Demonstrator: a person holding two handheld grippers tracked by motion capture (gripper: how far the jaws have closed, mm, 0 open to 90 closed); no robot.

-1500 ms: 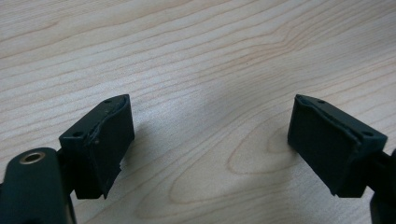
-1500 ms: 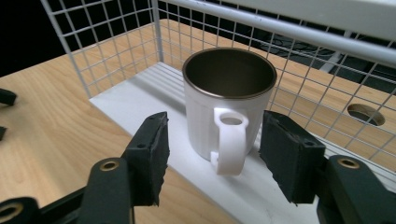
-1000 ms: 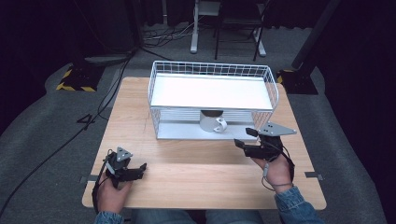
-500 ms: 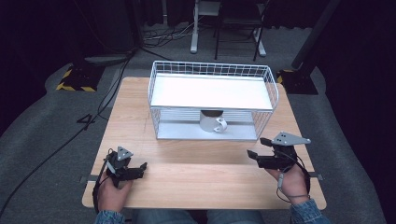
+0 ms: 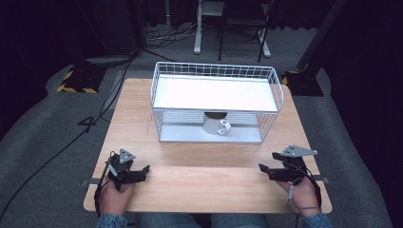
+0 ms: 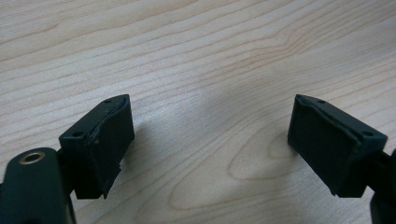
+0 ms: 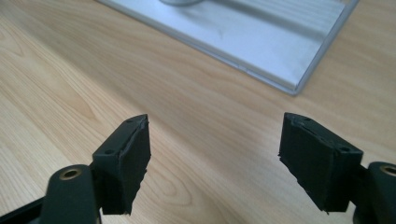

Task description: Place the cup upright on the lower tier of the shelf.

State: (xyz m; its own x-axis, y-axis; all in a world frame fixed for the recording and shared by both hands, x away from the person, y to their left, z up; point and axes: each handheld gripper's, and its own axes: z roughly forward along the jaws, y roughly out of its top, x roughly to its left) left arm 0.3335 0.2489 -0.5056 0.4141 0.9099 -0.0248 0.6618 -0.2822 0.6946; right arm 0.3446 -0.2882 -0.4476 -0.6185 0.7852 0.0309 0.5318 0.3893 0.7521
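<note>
A wooden table (image 5: 209, 175) is seen from above, with a white wire rack (image 5: 216, 102) standing on its far half, toward twelve o'clock. A white mug (image 5: 216, 124) is set on the rack's lower shelf, under the flat white top shelf, with its handle turned toward four o'clock.

The left gripper (image 5: 142, 169) is held low over the near left corner of the table, at about eight o'clock from the mug and well apart from the rack. In the left gripper view (image 6: 208, 144) its jaws are seen spread wide, with bare wood grain between them and nothing gripped.

The right gripper (image 5: 263, 169) is held near the near right corner, at about five o'clock from the mug, its grey three-cornered plate on top. Its jaws have just been opening, and in the right gripper view (image 7: 215, 158) they are seen standing wide apart with nothing between them. The silver base of the rack (image 7: 261, 37) is seen ahead of these jaws, toward twelve o'clock, clear of both pads.

Each gripper is carried by a hand: the left hand (image 5: 114, 197) and the right hand (image 5: 302, 194) are seen at the near table edge.
</note>
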